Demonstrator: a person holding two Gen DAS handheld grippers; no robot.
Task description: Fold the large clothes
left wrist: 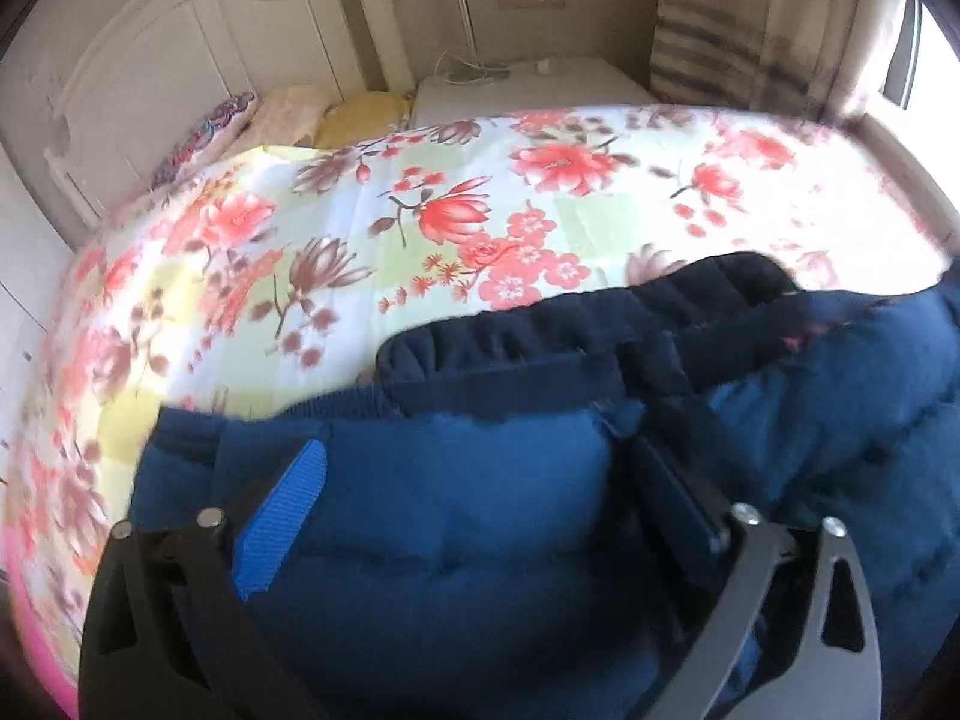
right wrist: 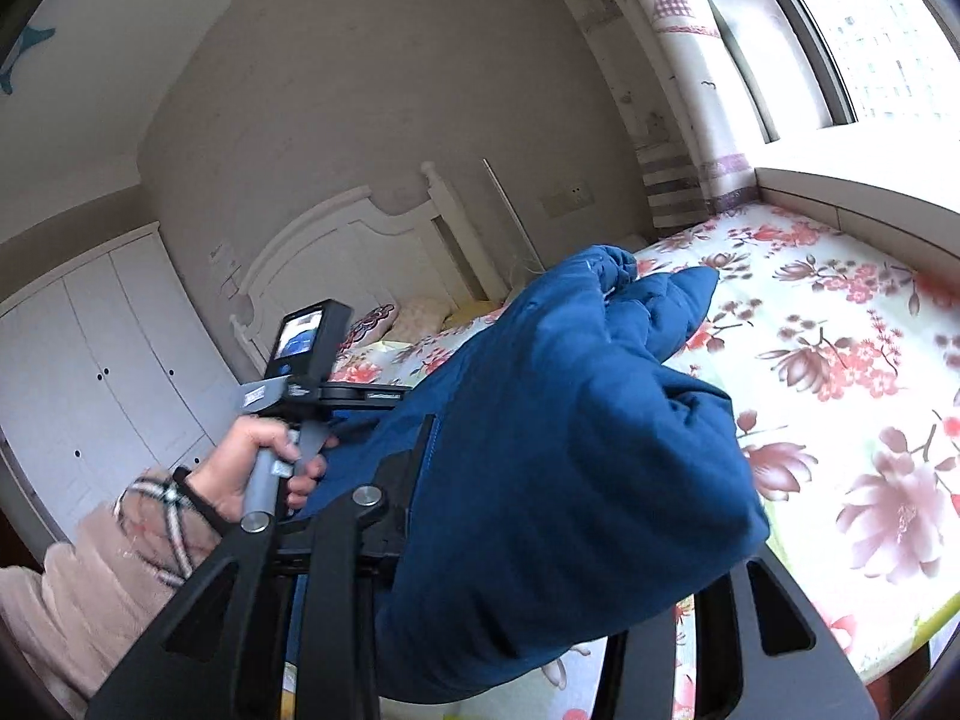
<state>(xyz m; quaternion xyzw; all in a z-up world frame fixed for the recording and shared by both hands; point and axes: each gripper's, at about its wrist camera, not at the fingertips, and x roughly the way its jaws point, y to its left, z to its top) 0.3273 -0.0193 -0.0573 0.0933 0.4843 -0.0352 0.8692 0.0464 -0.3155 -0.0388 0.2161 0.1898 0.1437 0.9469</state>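
**Inspector:** Where is the garment found?

**Recorder:** A blue padded jacket (left wrist: 480, 510) is seen in the lower half of the left wrist view, lying on a bed (left wrist: 420, 240) covered by a flowered sheet. Its dark ribbed collar is noted across the middle of that frame. In the right wrist view, part of the jacket (right wrist: 570, 450) is raised clear of the bed (right wrist: 840, 360) at frame centre.

**Inspector:** State of the left gripper?

**Recorder:** The left gripper (left wrist: 480, 462) is held wide, one blue pad at lower left, the other at lower right. Jacket fabric is spread between them; no pinch is seen.

**Inspector:** And the right gripper?

**Recorder:** The right gripper (right wrist: 528, 480) is largely covered by cloth. Its jaws are drawn partway in, and a thick fold of the jacket is clamped between them.

**Inspector:** Anything else recorded?

**Recorder:** A hand (right wrist: 252, 468) on the other tool's handle is seen at left of the right wrist view, a white headboard (right wrist: 336, 240) and a wardrobe (right wrist: 90, 360) behind it, a window (right wrist: 870, 30) at upper right.
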